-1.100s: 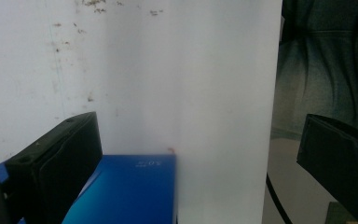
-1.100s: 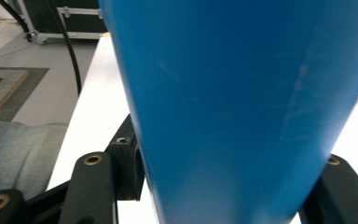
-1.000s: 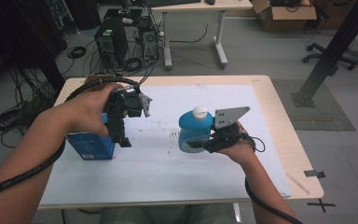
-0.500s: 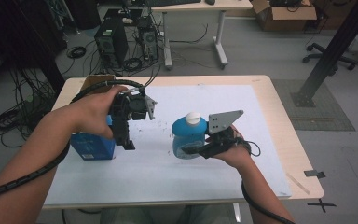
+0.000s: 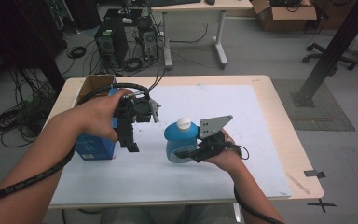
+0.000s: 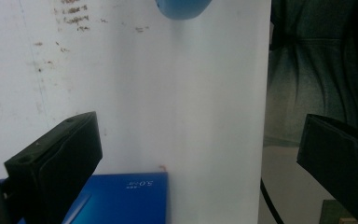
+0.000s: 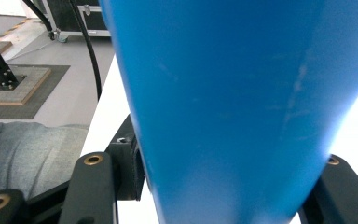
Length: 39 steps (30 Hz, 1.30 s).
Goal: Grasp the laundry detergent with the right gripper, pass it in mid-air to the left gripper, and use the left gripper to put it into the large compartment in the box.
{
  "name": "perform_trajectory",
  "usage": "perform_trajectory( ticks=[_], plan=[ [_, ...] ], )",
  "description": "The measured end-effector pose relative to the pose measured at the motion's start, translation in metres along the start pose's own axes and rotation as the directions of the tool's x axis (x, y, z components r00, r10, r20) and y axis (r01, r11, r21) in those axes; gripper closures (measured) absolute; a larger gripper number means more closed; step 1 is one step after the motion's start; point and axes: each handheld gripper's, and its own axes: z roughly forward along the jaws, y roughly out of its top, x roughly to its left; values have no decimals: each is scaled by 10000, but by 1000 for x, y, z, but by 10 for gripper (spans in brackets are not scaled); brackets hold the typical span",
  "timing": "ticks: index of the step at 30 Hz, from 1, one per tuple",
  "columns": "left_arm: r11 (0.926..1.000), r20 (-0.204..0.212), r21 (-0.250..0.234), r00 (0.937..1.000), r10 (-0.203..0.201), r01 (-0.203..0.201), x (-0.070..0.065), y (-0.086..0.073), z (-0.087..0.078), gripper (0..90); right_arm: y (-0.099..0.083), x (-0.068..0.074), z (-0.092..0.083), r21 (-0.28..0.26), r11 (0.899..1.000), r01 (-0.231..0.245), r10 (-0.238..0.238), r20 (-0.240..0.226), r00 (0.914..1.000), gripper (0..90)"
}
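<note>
A blue bottle (image 5: 179, 142) with a white cap stands upright over the white sheet (image 5: 251, 116), and my right gripper (image 5: 182, 153) is shut on its lower body from the right. In the right gripper view the bottle (image 7: 237, 93) sits pressed between the two black jaws of the right gripper (image 7: 228, 186). My left gripper (image 5: 128, 143) points down, open, just right of a blue box (image 5: 92, 148) at the sheet's left edge. In the left gripper view the box's corner (image 6: 126, 200) lies below the wide-apart jaws of the left gripper (image 6: 200, 140), with the bottle's base (image 6: 182, 7) farther off.
An open cardboard box (image 5: 93, 84) sits at the table's back left corner, behind the blue box. The wooden table edge (image 5: 303, 163) frames the sheet on the right. Computer towers and cables stand on the floor beyond the table.
My right gripper has carried the bottle leftward and lower, closer to the left gripper and the sheet. The left gripper has barely shifted.
</note>
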Motion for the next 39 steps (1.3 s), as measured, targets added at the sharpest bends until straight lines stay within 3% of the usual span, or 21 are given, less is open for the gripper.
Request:
perform_trajectory(
  ticks=[15, 24, 39],
  plan=[
    [9999, 4, -57, 9999, 137, -137, -2, 8, 2, 2, -1, 1, 30, 11, 10000, -98, 98, -68, 9999, 436],
    [9999, -69, -75, 9999, 136, -136, 0, 10, 4, 2, 0, 1, 42, -279, 9994, -209, 201, -266, 9994, 435],
    [9997, -48, -26, 9996, 262, -262, -3, 18, 7, 2, 4, -1, 59, -123, 9998, -160, 157, -238, 9996, 436]
  ],
)
